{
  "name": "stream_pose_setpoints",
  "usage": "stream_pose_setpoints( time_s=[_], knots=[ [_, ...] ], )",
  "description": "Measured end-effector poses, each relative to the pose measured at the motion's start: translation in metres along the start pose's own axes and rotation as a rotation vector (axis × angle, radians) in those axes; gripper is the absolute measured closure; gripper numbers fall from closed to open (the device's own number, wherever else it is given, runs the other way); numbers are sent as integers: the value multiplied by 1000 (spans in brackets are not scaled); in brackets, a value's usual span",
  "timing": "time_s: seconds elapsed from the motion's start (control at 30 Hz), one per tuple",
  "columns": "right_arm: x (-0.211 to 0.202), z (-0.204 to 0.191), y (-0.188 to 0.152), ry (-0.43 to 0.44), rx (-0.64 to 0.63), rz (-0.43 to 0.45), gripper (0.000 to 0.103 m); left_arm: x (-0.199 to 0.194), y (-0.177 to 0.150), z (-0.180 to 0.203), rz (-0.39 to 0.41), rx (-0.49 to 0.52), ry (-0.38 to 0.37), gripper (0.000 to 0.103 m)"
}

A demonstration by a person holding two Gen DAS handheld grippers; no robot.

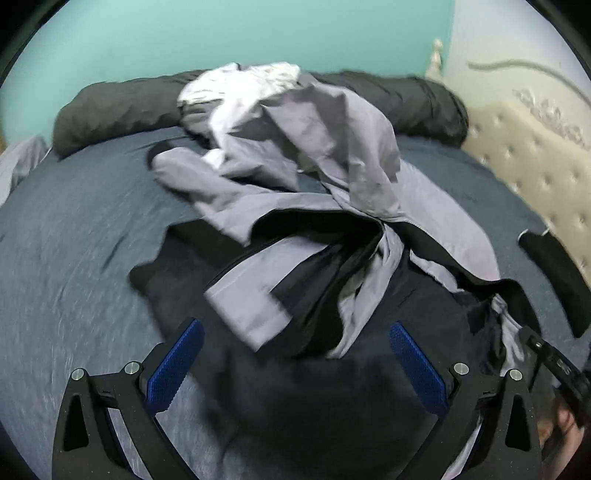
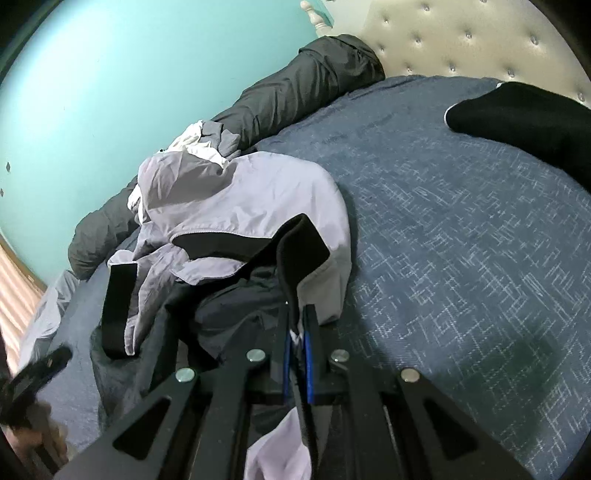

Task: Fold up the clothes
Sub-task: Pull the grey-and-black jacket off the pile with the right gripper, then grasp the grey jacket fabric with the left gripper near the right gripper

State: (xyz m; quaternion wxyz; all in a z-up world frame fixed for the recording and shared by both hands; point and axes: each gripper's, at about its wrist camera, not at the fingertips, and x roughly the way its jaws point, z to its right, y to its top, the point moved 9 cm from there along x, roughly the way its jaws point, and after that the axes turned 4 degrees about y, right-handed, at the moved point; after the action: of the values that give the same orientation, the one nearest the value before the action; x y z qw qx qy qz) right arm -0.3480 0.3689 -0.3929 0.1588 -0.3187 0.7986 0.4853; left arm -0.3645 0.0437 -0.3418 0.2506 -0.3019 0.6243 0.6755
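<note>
Blue pads of the right tool (image 2: 300, 334) are pressed together on a black-lined edge of the jacket (image 2: 240, 206), with pale lilac cloth trailing down between the arms toward the camera. Keep this clamp firm; it is the only hold on the garment.

Left tool (image 1: 297, 354): pads (image 1: 173, 363) stand wide apart, nothing between them, poised over the dark part of the jacket. The left wrist view is smeared, so fine detail there is unreliable.

Jacket position: bunched in a heap on the blue bed (image 2: 461, 229), lilac shell and black lining twisted together, one sleeve (image 1: 192, 184) lying out to the side. More crumpled clothes (image 1: 236, 85), white and grey, lie just behind it against a dark rolled blanket (image 2: 295, 88). A black item (image 2: 524, 114) lies well apart, near the tufted headboard (image 2: 461, 33).

Recommended procedure, judged from the present layout:

1. Choose for the left tool an edge matching the one already held, preferably the opposite side of the same hem or collar.
2. Close on a single layer, not on lining and shell bunched together.
3. Lift both tools evenly so the cloth hangs free and untwists.
4. Lay it flat on the open bed surface, clear of the heap, before folding.

Risk: pulling while the sleeve is trapped under the bulk will drag the rear clothes along.
</note>
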Motion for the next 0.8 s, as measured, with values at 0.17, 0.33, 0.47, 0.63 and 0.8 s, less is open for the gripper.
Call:
stream_pose_setpoints(
  time_s=[0.17, 0.33, 0.47, 0.63, 0.8],
  knots=[
    [1, 8, 8, 7, 32, 3, 97, 33, 34, 44, -36, 104, -10, 0],
    [5, 14, 12, 22, 54, -5, 97, 67, 56, 87, -71, 173, -60, 0],
    [8, 14, 12, 39, 64, -11, 97, 90, 68, 103, -103, 182, -71, 1],
    [10, 11, 12, 52, 53, -12, 97, 111, 79, 108, -142, 157, -79, 1],
    [11, 14, 14, 64, 77, -10, 97, 122, 83, 110, -180, 101, -107, 6]
  ],
)
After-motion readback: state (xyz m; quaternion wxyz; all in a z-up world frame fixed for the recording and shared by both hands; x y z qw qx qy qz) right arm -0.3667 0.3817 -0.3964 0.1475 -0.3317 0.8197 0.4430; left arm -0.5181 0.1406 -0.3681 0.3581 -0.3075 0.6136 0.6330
